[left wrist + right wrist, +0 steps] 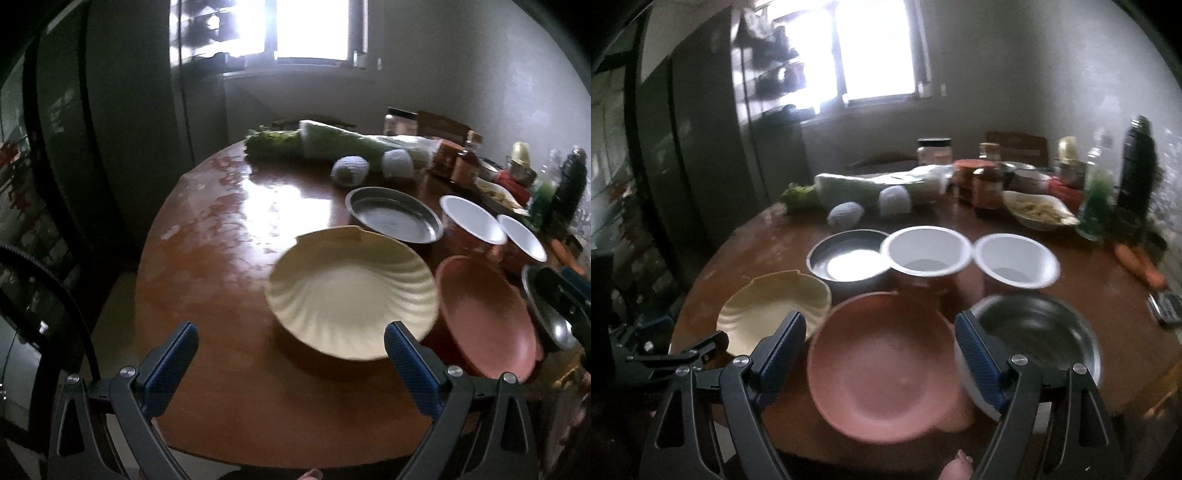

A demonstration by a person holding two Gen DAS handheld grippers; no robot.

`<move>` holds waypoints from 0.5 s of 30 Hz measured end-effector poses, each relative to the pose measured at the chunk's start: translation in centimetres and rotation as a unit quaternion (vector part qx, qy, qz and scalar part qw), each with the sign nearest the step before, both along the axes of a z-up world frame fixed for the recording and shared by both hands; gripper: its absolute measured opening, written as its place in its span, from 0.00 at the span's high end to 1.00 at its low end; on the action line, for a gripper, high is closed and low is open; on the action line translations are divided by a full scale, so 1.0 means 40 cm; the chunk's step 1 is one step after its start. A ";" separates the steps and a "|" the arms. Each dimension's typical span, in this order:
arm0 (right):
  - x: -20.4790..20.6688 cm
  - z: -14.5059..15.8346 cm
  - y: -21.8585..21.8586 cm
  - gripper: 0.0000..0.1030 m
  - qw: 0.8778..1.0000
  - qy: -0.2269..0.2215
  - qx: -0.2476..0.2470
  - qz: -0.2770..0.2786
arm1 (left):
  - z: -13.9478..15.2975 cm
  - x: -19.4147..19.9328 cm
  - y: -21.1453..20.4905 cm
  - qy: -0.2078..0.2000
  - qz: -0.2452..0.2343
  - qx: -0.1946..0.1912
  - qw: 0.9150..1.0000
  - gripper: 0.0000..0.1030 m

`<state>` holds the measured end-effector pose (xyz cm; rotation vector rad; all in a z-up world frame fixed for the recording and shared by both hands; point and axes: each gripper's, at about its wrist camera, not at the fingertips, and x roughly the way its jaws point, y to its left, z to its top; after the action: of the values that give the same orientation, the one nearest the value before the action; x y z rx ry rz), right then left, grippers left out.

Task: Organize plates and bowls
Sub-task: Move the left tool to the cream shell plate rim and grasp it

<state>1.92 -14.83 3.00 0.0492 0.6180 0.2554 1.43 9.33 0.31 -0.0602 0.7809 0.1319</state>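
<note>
- The left gripper (291,338) has its blue-padded fingers (173,354) spread wide with nothing between them, raised over the near edge of the brown tabletop (221,266).
- The right gripper (881,332) likewise has its fingers (979,354) set wide apart and empty, hovering over the near side of the pink plate (886,365).
- Just ahead of the left gripper lies the cream shell-shaped plate (351,295); its right fingertip overlaps the plate's near rim in the view, though contact cannot be told.
- The pink plate sits directly beside the cream one, on its right, their rims close or touching.
- To the right of the pink plate stands a steel bowl (1038,332), near the tabletop's front edge.
- Behind these, in a row from left to right: a shallow steel pan (846,262), then two white-lined bowls (927,251) and (1015,264), the first of them touching the pan's rim.
- Farther back lie leafy greens (801,195), a long wrapped cabbage (354,144) and two netted round items (846,214).
- Jars (986,184), bottles (1093,206) and a dish of food (1038,210) crowd the far right; a carrot (1137,266) lies at the right edge.
</note>
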 end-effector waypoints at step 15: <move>0.180 -0.041 0.184 0.19 0.993 0.064 -0.043 0.084 | -0.050 0.101 0.082 0.055 0.008 -0.039 0.998 0.02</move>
<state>9.10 -7.45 1.35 -0.0706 0.7612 0.3897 5.46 12.62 -1.67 -0.1349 0.8948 0.1212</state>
